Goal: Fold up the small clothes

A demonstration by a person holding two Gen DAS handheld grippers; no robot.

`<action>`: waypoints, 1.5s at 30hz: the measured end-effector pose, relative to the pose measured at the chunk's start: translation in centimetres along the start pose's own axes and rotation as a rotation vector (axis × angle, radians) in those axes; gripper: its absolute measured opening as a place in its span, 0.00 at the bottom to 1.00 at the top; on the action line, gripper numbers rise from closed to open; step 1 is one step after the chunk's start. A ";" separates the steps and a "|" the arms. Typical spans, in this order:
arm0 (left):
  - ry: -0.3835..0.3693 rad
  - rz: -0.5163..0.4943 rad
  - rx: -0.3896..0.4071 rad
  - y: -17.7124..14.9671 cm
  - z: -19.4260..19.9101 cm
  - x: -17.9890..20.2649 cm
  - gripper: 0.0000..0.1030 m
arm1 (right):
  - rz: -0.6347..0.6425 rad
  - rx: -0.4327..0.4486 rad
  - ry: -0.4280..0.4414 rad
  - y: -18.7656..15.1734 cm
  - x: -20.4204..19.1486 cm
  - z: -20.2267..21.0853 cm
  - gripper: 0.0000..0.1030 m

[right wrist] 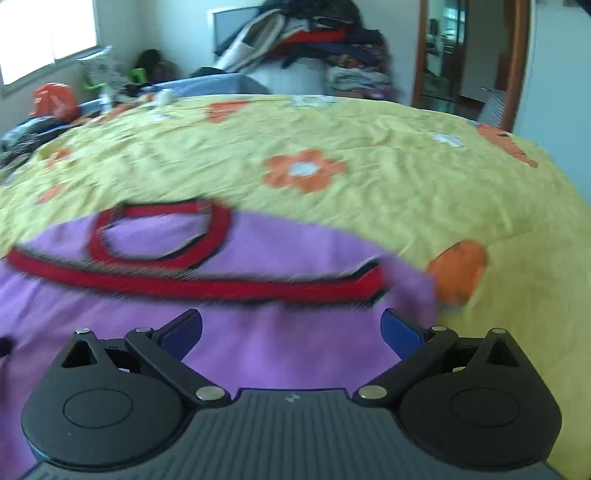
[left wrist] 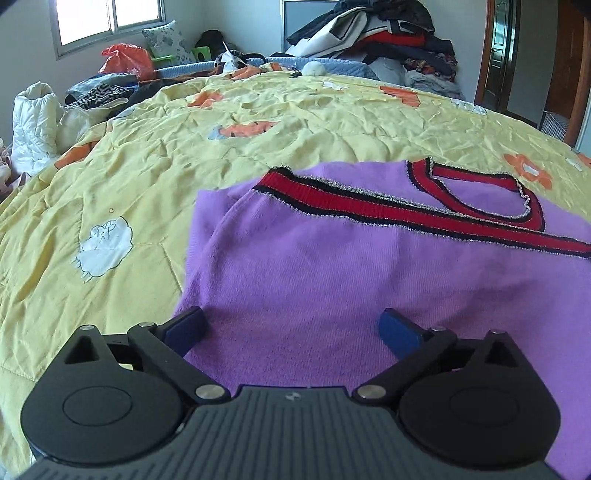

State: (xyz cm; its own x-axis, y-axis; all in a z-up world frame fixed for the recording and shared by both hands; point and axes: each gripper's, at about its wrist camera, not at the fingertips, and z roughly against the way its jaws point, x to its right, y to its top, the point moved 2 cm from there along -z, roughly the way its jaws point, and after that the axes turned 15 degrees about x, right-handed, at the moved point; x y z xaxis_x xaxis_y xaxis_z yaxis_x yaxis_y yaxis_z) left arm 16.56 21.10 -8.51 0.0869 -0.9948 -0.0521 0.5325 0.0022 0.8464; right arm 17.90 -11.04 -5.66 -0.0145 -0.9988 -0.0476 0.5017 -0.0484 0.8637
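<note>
A purple knit top (left wrist: 332, 266) lies flat on a bed, on a crinkled yellow quilt (left wrist: 258, 147) printed with orange flowers and white sheep. The top's fabric is finely ribbed and soft-looking; its neckline and an edge band (left wrist: 424, 218) are thick red ribbing bordered in black with a silvery fringe.

The left tool (left wrist: 291, 328) sits over the near left part of the top, its blue-padded fingers (left wrist: 399, 328) spread wide with nothing between them. The right tool (right wrist: 291, 328) is likewise spread apart over the near right part of the top (right wrist: 258, 332); that view is motion-blurred.

Beyond the bed's far edge, a tall heap of dark clothes (left wrist: 388, 40) rises against the wall. A window (left wrist: 107, 22) is far left, a wooden doorway (left wrist: 517, 55) far right.
</note>
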 end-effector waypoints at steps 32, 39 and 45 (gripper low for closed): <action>-0.049 0.040 0.062 1.2 5.8 -4.2 0.98 | 0.114 0.021 0.031 -6.8 -3.0 9.6 1.00; -0.061 -0.124 0.034 1.7 -3.6 -1.4 1.00 | 0.163 -0.015 0.092 -9.7 -3.4 10.0 1.00; -0.072 -0.035 -0.041 3.5 -5.1 -4.6 1.00 | 0.110 -0.058 0.033 -8.1 -4.0 10.8 1.00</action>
State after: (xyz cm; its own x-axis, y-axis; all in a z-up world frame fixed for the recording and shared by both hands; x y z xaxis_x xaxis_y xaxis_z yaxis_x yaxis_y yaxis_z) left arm 22.30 26.20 -7.98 0.0075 -0.9991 -0.0416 0.5679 -0.0300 0.8225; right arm 4.53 -6.78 -7.02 0.0715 -0.9970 0.0290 0.5479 0.0636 0.8341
